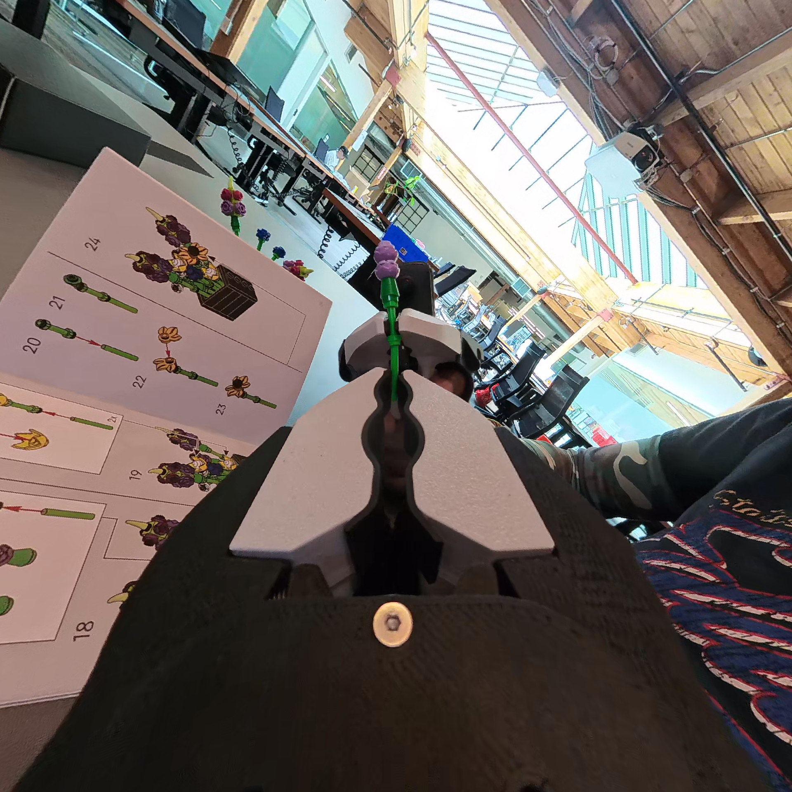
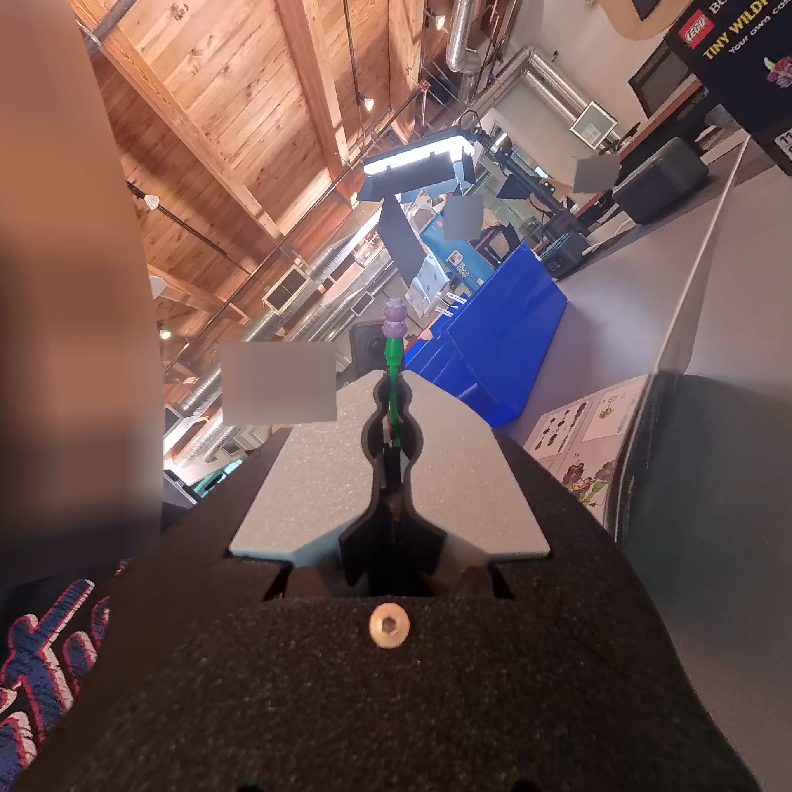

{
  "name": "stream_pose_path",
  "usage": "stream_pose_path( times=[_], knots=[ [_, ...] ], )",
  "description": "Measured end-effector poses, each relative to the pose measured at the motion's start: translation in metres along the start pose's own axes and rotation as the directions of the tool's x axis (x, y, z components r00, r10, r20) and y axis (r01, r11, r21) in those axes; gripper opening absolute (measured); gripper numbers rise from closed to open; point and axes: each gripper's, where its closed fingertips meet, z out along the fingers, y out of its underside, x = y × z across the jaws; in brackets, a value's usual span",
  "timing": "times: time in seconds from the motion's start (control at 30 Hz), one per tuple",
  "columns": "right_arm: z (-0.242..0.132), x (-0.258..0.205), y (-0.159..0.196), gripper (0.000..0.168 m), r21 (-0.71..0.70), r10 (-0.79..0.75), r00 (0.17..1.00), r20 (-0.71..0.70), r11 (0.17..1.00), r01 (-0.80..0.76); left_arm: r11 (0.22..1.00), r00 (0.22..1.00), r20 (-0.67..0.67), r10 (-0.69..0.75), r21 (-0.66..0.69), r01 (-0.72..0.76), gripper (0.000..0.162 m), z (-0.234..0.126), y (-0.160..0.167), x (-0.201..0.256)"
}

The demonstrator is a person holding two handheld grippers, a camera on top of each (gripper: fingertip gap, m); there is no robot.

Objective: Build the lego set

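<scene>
I see both grippers pinching one flower stem (image 1: 393,343): a thin bright green rod widening to a green cup, topped by two stacked knobbly lilac buds (image 1: 386,261). My left gripper (image 1: 393,388) clamps its lower end; the right gripper (image 2: 392,385) clamps just above, held over the desk (image 1: 128,171) beside the open instruction booklet (image 1: 150,343).

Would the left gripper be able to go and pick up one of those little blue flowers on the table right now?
Probably not yet: the left gripper is shut on the green stem, also held by the right gripper. The blue flowers stand clear beyond the instruction booklet.
</scene>
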Motion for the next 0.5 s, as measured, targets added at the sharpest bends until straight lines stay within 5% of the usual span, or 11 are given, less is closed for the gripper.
stream_pose_path(
  times=[0.5],
  knots=[
    [-0.0024, 0.0049, 0.007, 0.003, -0.043, 0.013, 0.999, -0.05, 0.999, -0.016, 1.0, 1.0, 0.013, -0.017, -0.025, 0.017, 0.002, -0.0001, 0.0044, -0.0037]
  ],
)
